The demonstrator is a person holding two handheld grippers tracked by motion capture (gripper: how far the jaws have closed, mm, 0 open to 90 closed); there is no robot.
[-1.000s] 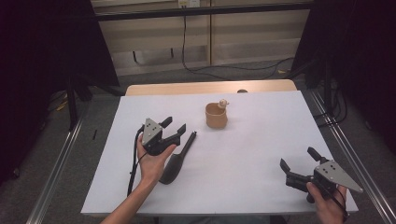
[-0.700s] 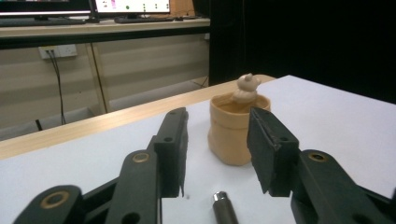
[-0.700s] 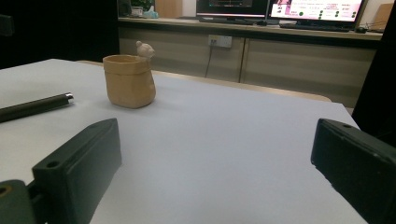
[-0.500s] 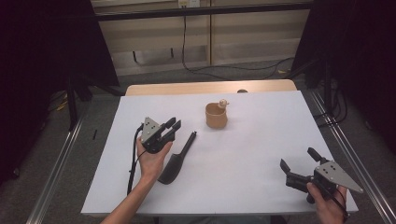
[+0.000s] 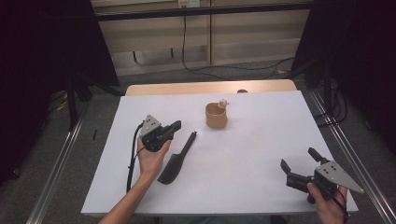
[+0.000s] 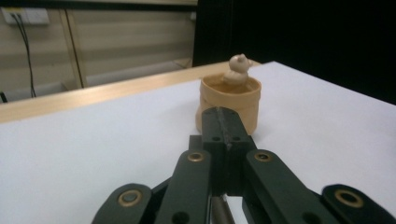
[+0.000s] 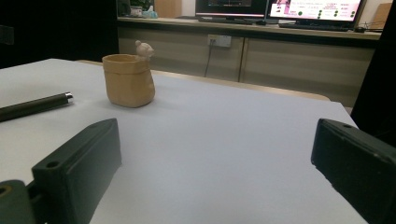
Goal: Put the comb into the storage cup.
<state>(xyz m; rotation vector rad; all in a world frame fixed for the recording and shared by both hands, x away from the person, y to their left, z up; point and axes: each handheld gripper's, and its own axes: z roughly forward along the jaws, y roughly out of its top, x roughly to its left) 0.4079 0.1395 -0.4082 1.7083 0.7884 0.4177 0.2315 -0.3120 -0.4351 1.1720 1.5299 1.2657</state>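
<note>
A black scoop (image 5: 175, 161) with a long thin handle lies left of the middle of the white table (image 5: 252, 154). My left gripper (image 5: 175, 125) hovers just left of the handle, pointing toward the tan cup (image 5: 216, 115). Its jaws have just been closing and now meet with nothing between them. In the left gripper view the joined jaw tips (image 6: 224, 126) stand in front of the cup (image 6: 231, 100), which has a small figure on its rim. My right gripper (image 5: 298, 158) rests open near the front right corner, its jaws wide apart (image 7: 215, 154), facing the cup (image 7: 128, 79) and the scoop handle (image 7: 32, 106).
A wooden strip (image 5: 210, 87) borders the table's far edge. Metal rails (image 5: 348, 154) run along both sides at floor level. The left gripper's black cable (image 5: 133, 161) trails down the table beside the forearm. Cables lie on the floor behind the table.
The left gripper's jaws have gone from open to shut, with nothing taken hold of. The right gripper has stayed where it was.
</note>
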